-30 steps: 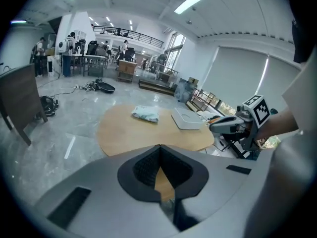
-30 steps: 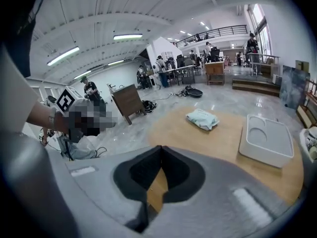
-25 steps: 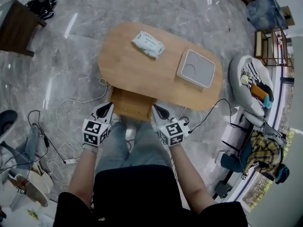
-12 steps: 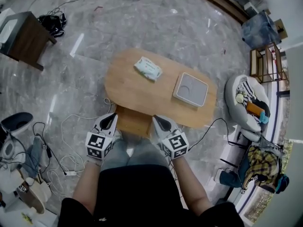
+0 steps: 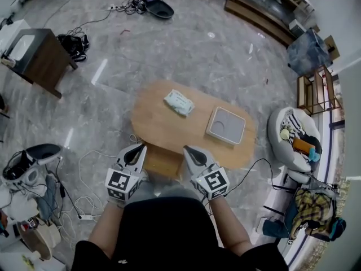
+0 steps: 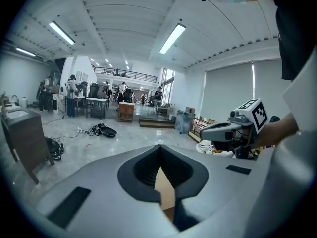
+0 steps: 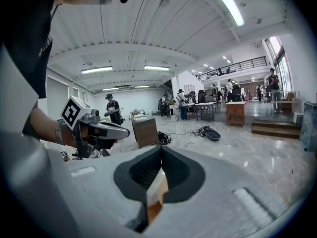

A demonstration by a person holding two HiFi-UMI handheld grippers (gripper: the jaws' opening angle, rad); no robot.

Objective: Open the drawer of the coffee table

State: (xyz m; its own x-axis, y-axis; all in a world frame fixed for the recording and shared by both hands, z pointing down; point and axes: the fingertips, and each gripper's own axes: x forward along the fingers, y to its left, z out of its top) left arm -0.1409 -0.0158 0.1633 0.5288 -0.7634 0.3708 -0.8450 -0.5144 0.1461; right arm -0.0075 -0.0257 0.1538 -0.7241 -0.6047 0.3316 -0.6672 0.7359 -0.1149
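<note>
The oval wooden coffee table (image 5: 169, 123) stands on the marble floor ahead of me. Its drawer (image 5: 162, 161) sticks out from the near side, pulled open. My left gripper (image 5: 137, 148) and right gripper (image 5: 186, 150) hover high above the drawer's two sides, both shut and empty. In the left gripper view the jaws (image 6: 159, 148) meet in a closed line, with a strip of wood showing through the hollow behind them. The right gripper view shows its jaws (image 7: 161, 150) closed the same way.
On the tabletop lie a tissue pack (image 5: 179, 103) and a white square tray (image 5: 225, 125). Cables (image 5: 90, 168) trail over the floor at the left. A dark side table (image 5: 39, 58) stands far left, a white chair with clutter (image 5: 293, 137) at the right.
Both grippers have risen well above the drawer, still shut. The head view has climbed too, so the table looks smaller and farther below.
</note>
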